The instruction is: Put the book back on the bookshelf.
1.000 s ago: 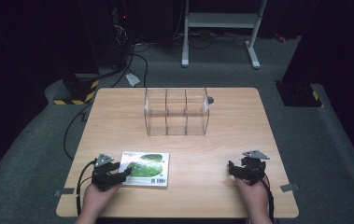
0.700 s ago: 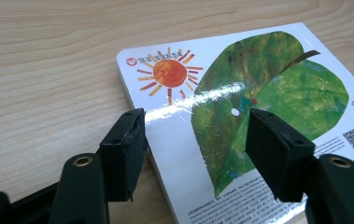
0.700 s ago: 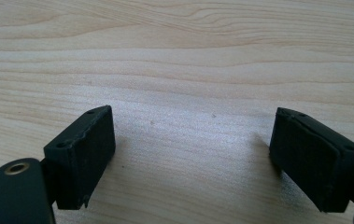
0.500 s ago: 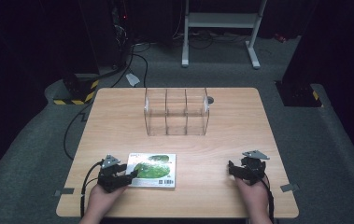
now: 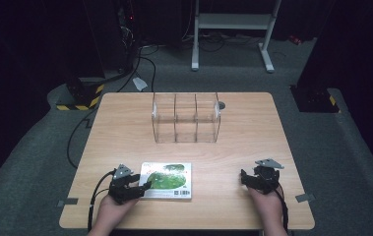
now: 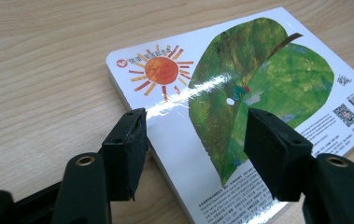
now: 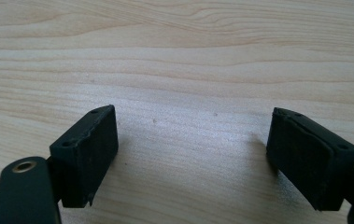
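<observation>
We count one book [image 5: 167, 179], one clear organizer [image 5: 186, 118], one wooden table [image 5: 243, 147] and two hand-held grippers. From the table's middle in the high view, the book lies flat at about seven o'clock, near the front edge; the organizer stands at twelve o'clock, well apart from it.

The book is a thick board book with rounded corners and a glossy white cover that catches the light. In the left gripper view [image 6: 240, 88] it shows a painted orange sun with red and yellow rays, a large mottled green leaf on a brown stalk, a small hole in the leaf, two QR codes and a barcode. Small print runs along one edge and around the sun, too fine for us to read.

The organizer is transparent plastic, box-shaped, split by dividers into three compartments.

The left gripper [image 5: 142, 186] sits at the book's nine o'clock edge; its black, blocky jaws are spread wide over the cover corner [image 6: 191, 140], and we cannot tell if they touch it. The right gripper [image 5: 245, 178], at about five o'clock, has jaws spread over bare pale wood grain [image 7: 191, 140].
</observation>
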